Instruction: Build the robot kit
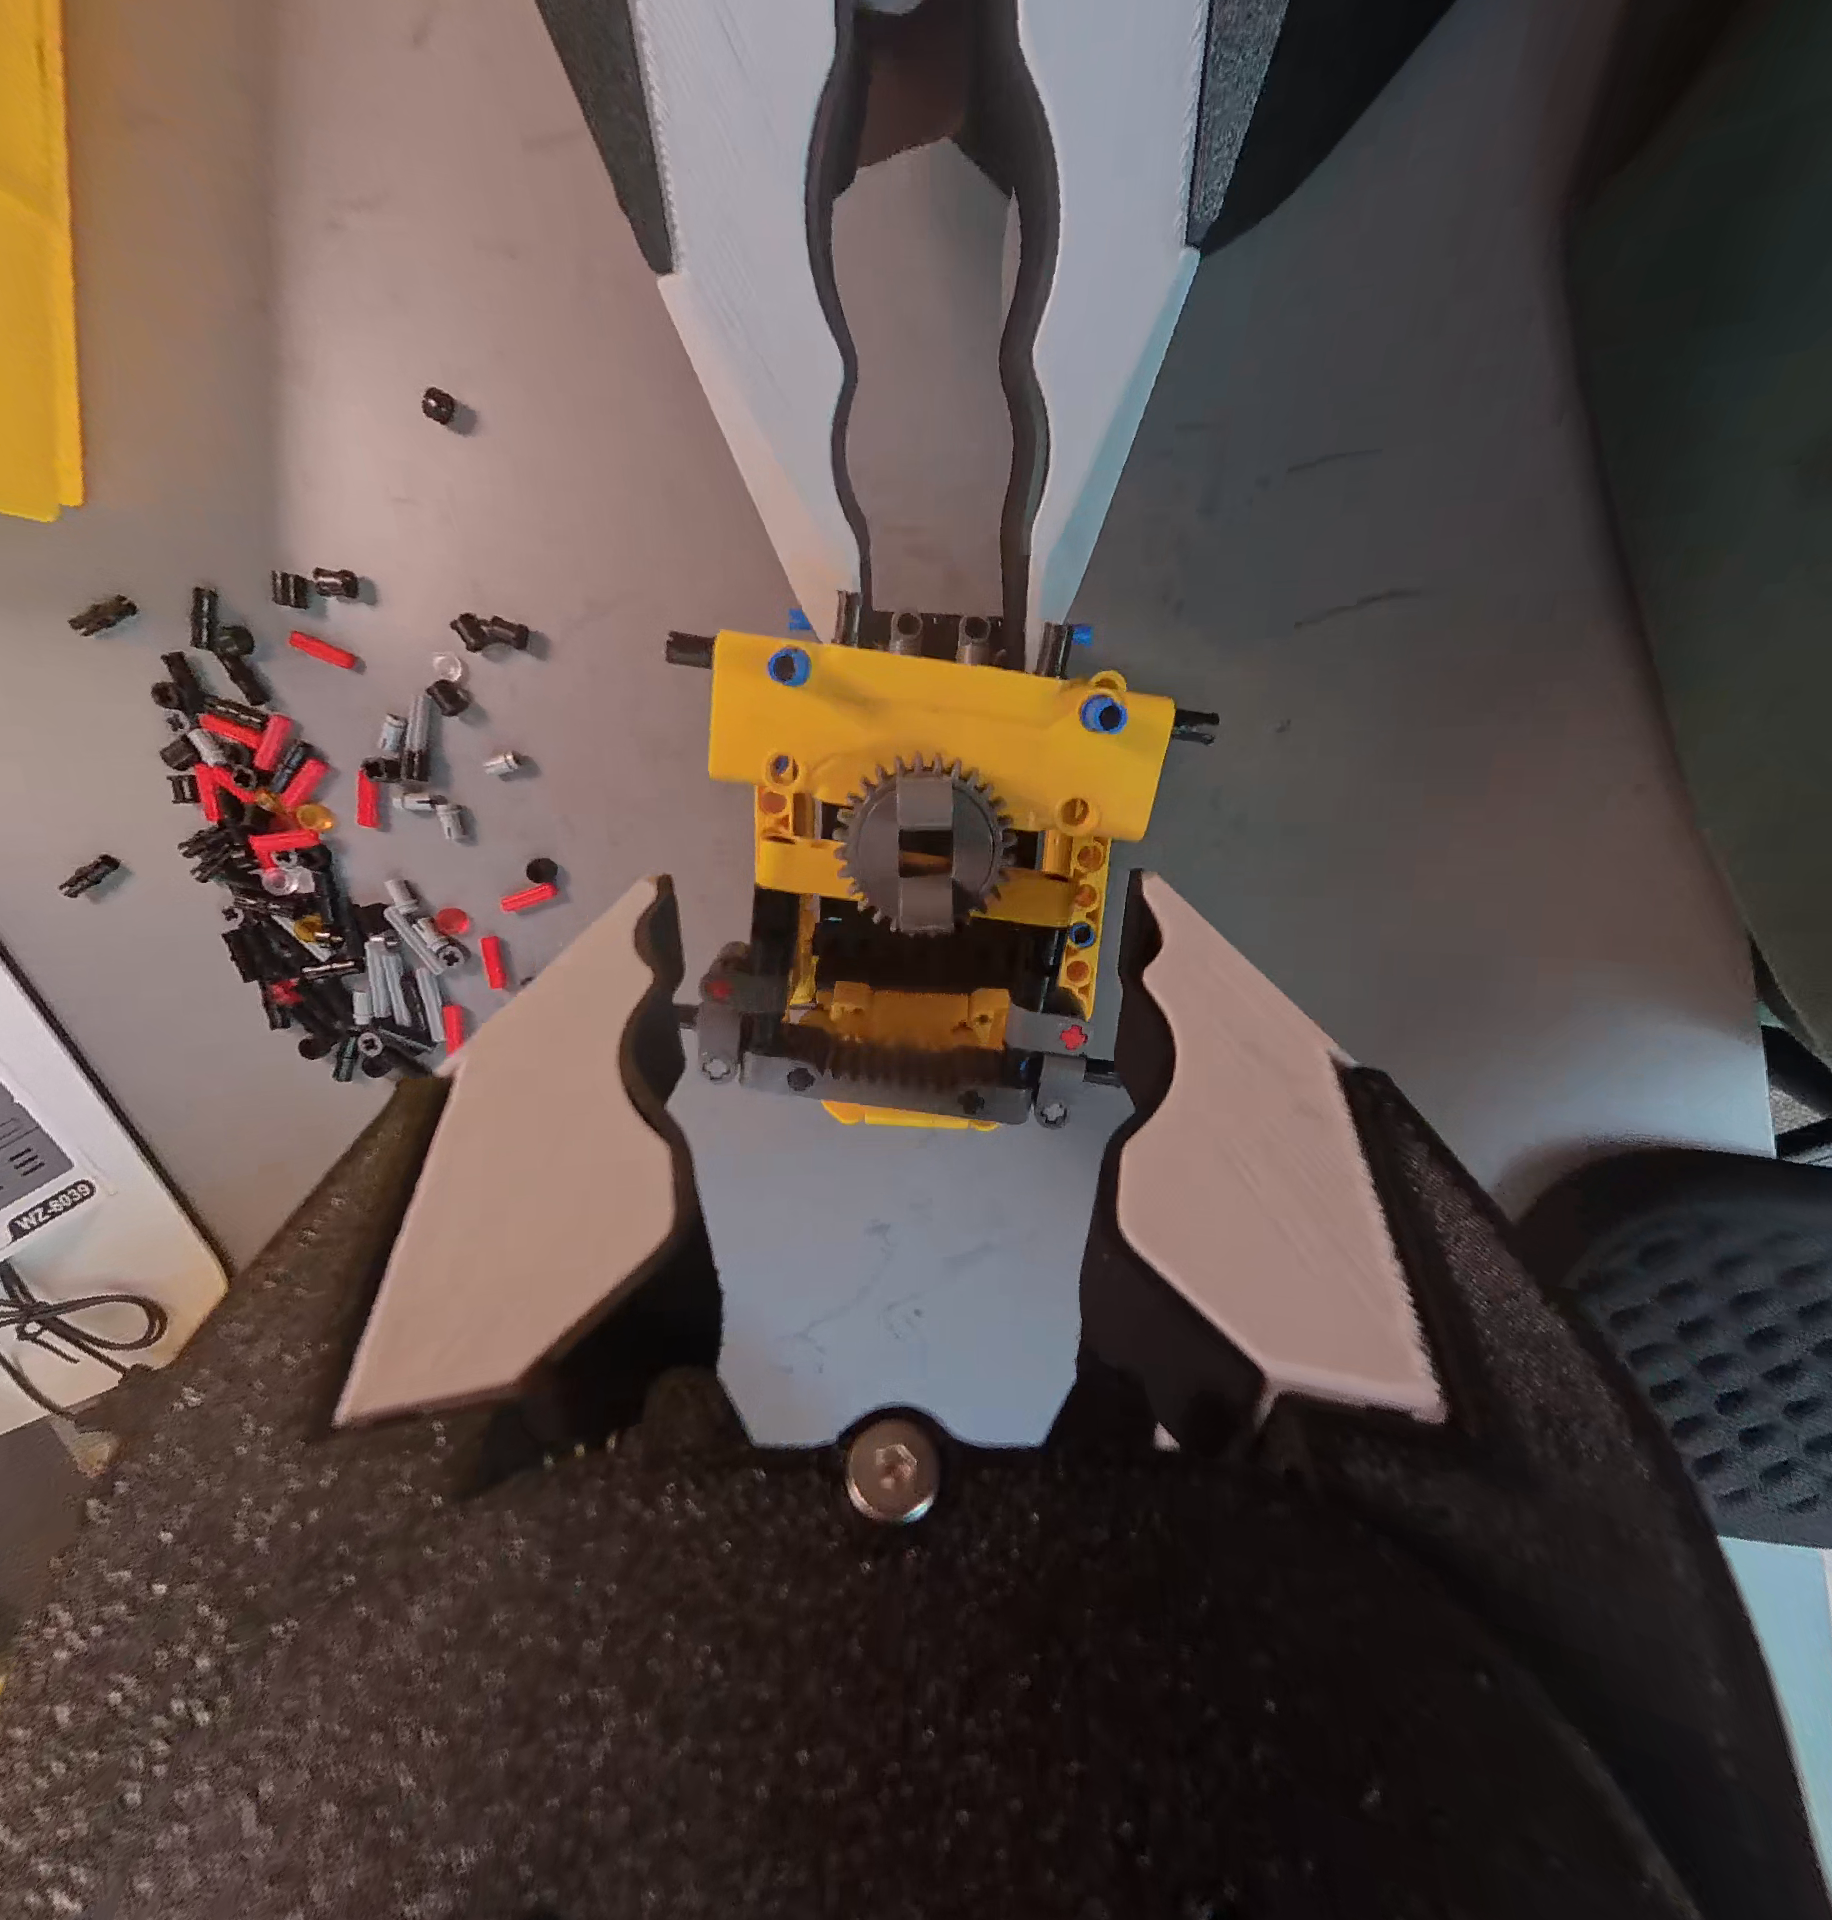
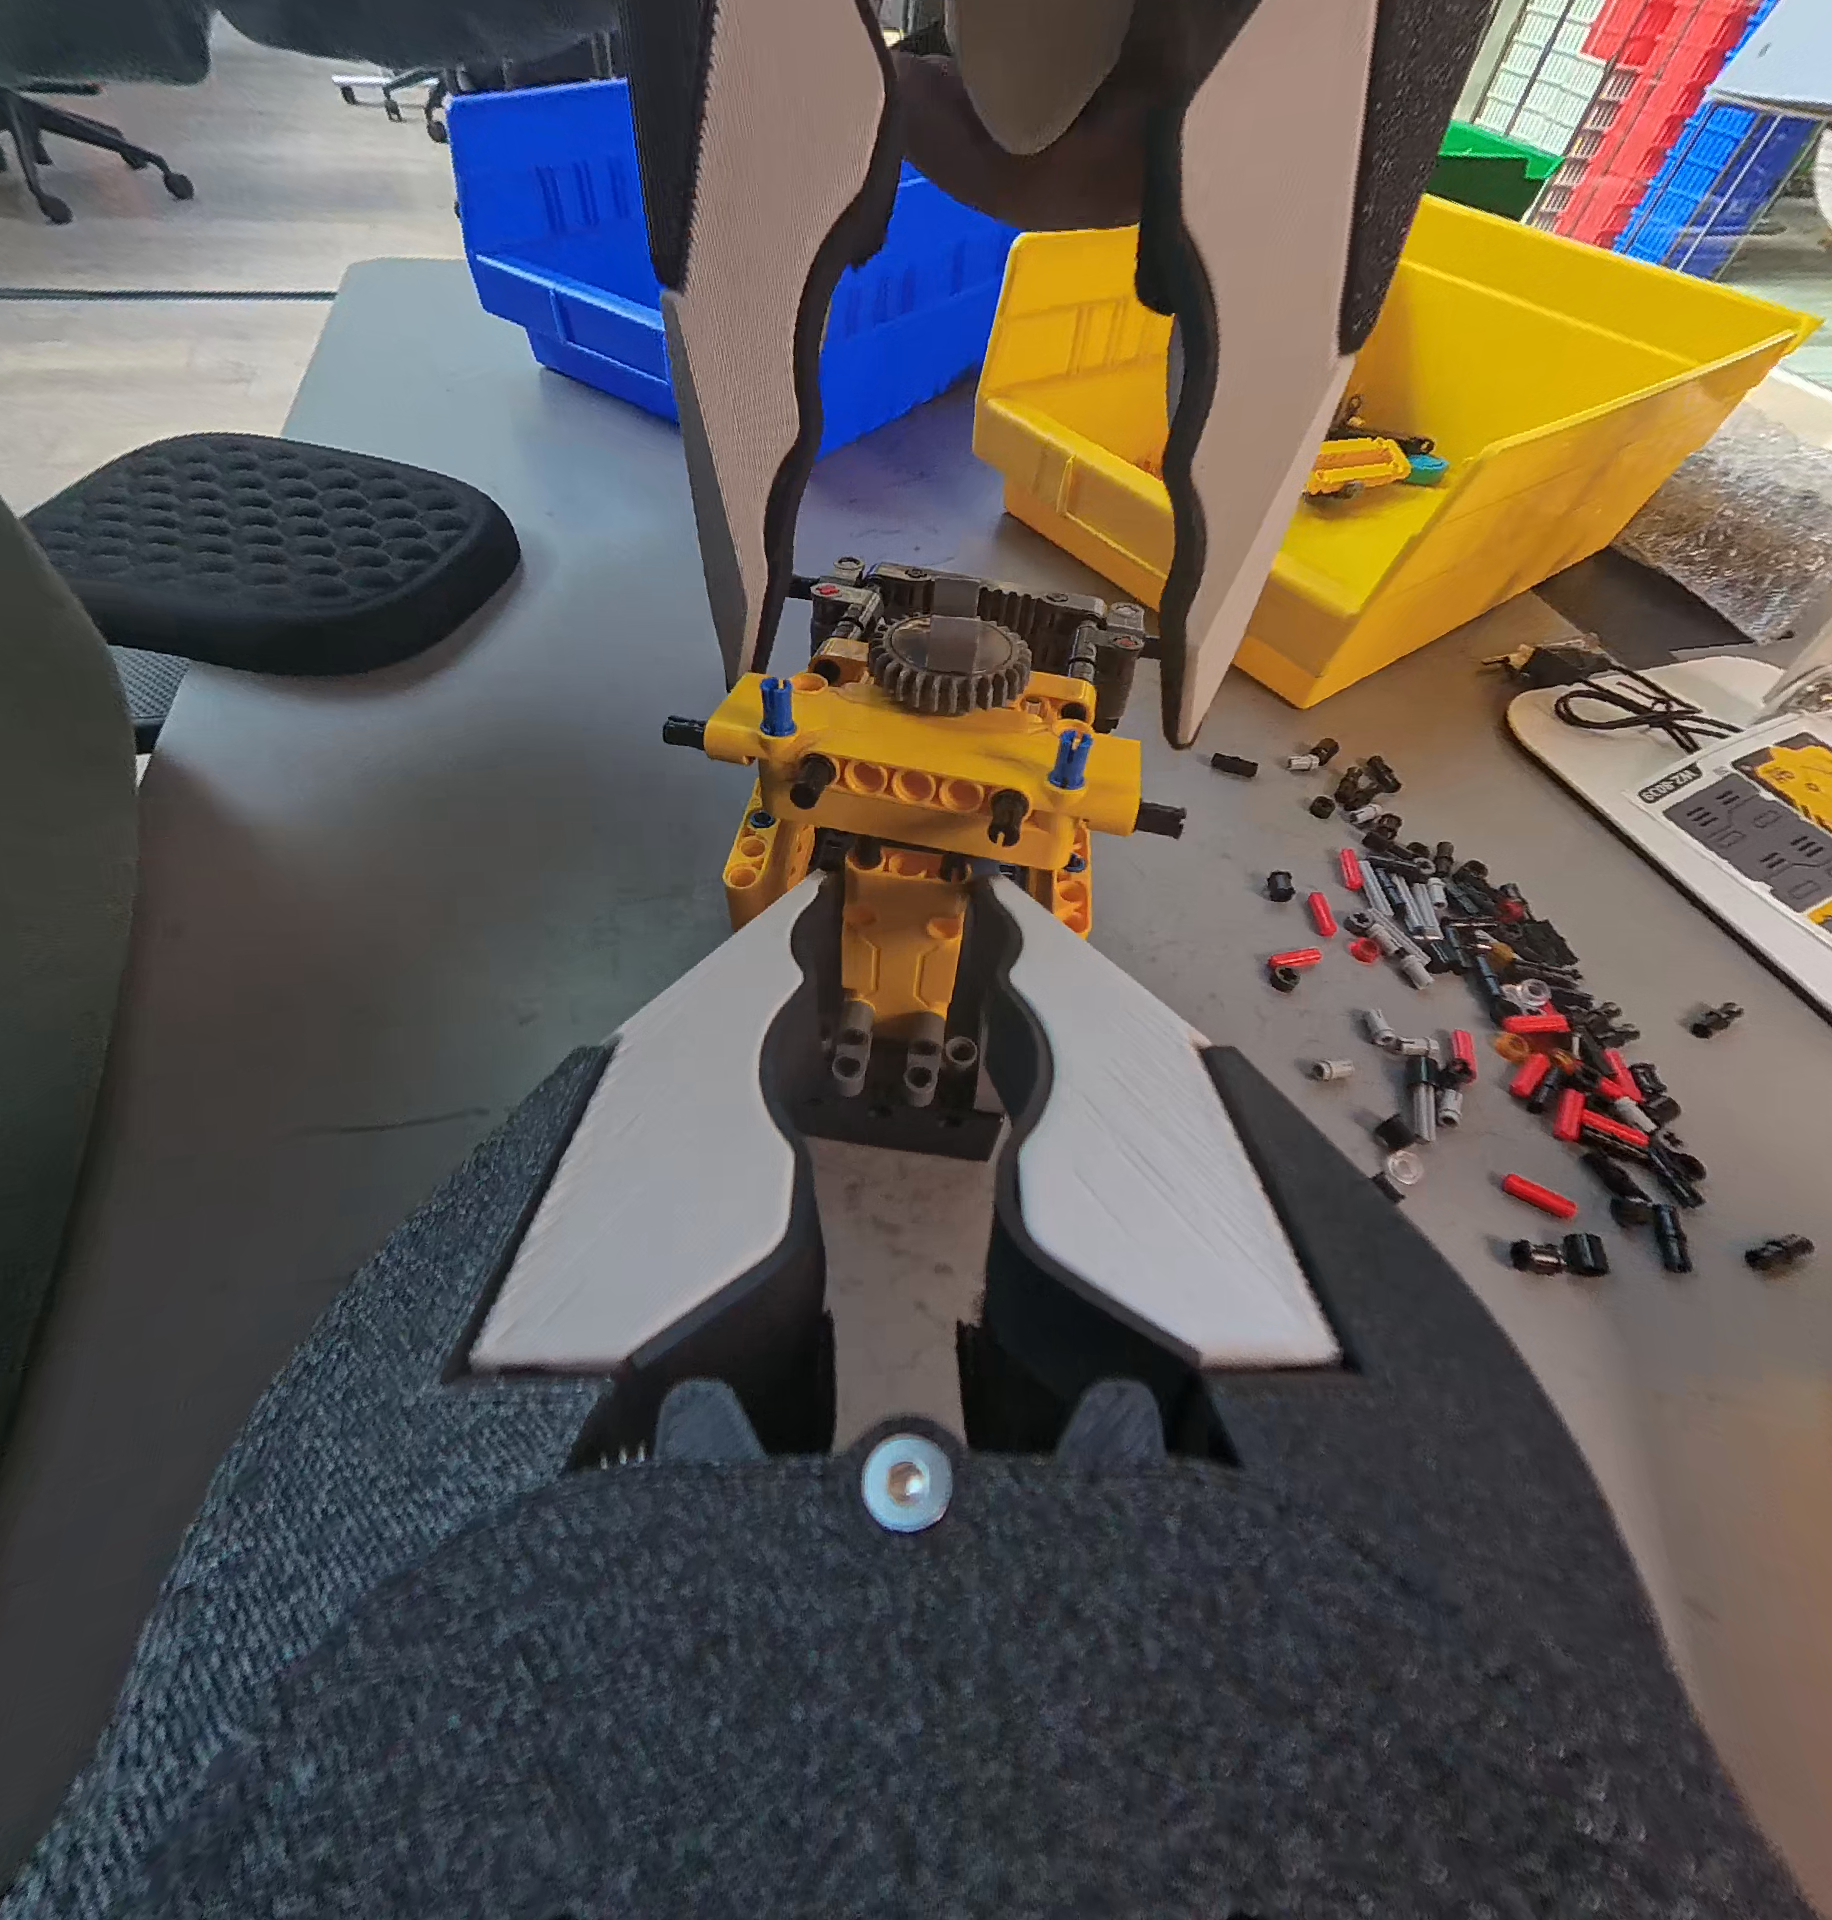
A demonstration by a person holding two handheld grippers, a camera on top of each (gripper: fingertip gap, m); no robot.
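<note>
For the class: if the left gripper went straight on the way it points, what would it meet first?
Probably the yellow and grey toy-brick gear assembly, already between the open left gripper fingers; the right gripper lies beyond.

The brick model (image 2: pixel 917 790) stands on the table (image 2: pixel 424 935) between both tools — loose pins (image 2: pixel 1494 997) to its right, bins (image 2: pixel 1411 436) behind.

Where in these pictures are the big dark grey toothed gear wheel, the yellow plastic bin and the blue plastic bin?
Dark grey toothed gear wheel (image 1: pixel 927 847): left wrist view, on its hub.
Yellow plastic bin (image 2: pixel 1514 343): right wrist view, on its inner side wall.
Blue plastic bin (image 2: pixel 579 281): right wrist view, on its front wall.
</note>
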